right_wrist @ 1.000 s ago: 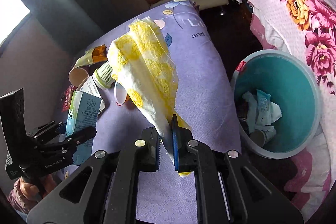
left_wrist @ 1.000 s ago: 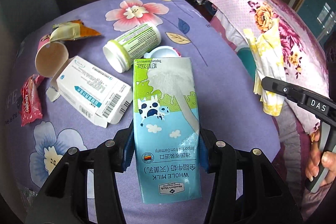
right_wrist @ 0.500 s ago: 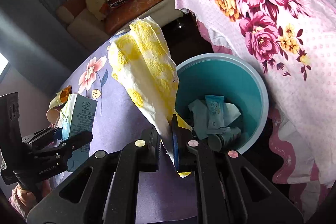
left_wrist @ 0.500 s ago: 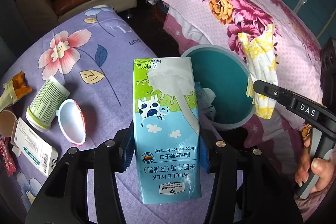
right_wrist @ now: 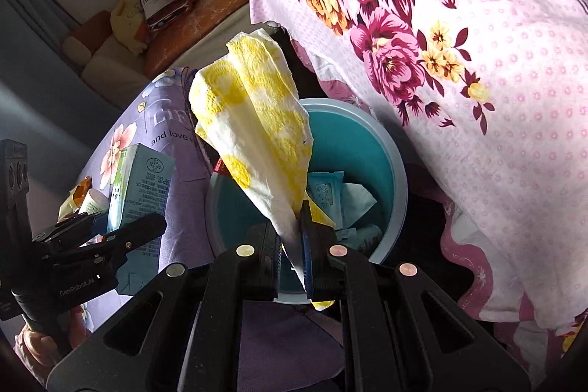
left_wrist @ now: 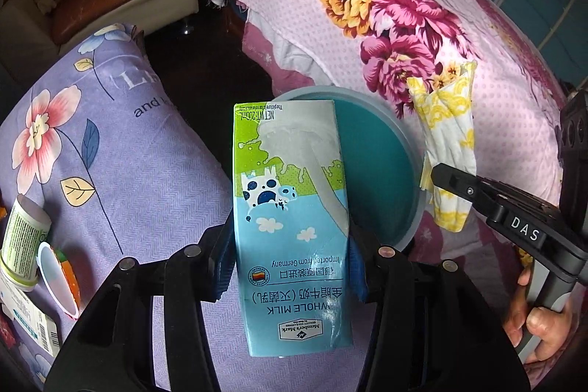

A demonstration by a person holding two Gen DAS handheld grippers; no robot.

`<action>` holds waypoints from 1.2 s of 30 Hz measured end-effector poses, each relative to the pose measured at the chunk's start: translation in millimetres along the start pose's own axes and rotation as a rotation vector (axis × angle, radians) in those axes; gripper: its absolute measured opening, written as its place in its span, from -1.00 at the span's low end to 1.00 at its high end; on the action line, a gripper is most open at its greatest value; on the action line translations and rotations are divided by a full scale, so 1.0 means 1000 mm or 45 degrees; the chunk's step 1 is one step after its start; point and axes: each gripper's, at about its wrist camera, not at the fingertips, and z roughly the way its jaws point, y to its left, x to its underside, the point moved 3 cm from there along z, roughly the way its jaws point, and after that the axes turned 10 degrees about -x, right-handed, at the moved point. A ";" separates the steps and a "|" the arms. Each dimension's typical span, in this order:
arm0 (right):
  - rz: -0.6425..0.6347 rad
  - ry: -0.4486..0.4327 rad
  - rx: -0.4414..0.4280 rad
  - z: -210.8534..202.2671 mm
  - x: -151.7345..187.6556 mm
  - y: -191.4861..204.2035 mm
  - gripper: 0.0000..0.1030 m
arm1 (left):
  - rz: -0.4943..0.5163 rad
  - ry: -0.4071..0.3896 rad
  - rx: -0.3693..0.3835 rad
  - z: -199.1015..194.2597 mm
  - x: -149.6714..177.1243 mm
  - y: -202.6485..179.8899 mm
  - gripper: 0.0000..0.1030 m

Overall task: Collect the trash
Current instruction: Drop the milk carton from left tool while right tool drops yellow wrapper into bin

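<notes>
The pink floral bedspread (left_wrist: 459, 35) fills the far right of both views; the purple floral cloth on the table (left_wrist: 121, 149) lies to the left. Between them, on the floor, stands the teal bin (left_wrist: 382, 157), which already holds wrappers and tissue.

Change over the last second: both wrist views have swung from the table to the bin. One second ago the left view showed only the table litter; half a second ago the bin was entering view; it now sits directly beyond both held items. Judgement: the transport phase is close to complete and release is the next step.

The left gripper (left_wrist: 290, 263) has its fingers closed on the lower sides of the milk carton (left_wrist: 290, 208), which is upright in view with its top edge overlapping the near-left rim of the bin. The right gripper (right_wrist: 292, 245) has its fingers pinched nearly together on the lower tip of the yellow-and-white paper napkin (right_wrist: 253, 120), which stands up over the bin opening.

Remaining on the table at the far left: a green-labelled pot (left_wrist: 22, 241), its loose lid (left_wrist: 57, 278), and a white barcoded box (left_wrist: 35, 326). Judgement: at least these three items need further trips
</notes>
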 end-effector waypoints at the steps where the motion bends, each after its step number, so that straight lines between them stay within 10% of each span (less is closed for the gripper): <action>1: 0.001 0.000 0.007 0.000 -0.001 -0.002 -0.82 | 0.001 0.003 0.009 0.003 -0.002 -0.002 -0.02; 5: 0.013 0.003 0.027 0.000 -0.003 -0.007 -0.82 | 0.009 0.012 0.027 0.011 -0.007 -0.010 0.01; 10: 0.007 0.020 0.040 0.006 -0.004 -0.006 -0.82 | 0.000 -0.009 -0.010 0.014 -0.004 -0.006 0.63; 24: -0.030 0.116 0.092 0.035 0.001 0.015 -0.75 | -0.107 0.051 0.003 0.013 0.024 0.037 0.75; 28: -0.041 0.133 0.103 0.038 0.003 0.025 -0.18 | -0.129 0.044 0.001 0.006 0.031 0.050 0.76; 36: -0.072 0.139 0.109 0.036 0.006 0.051 0.34 | -0.209 0.014 -0.004 -0.015 0.046 0.082 0.81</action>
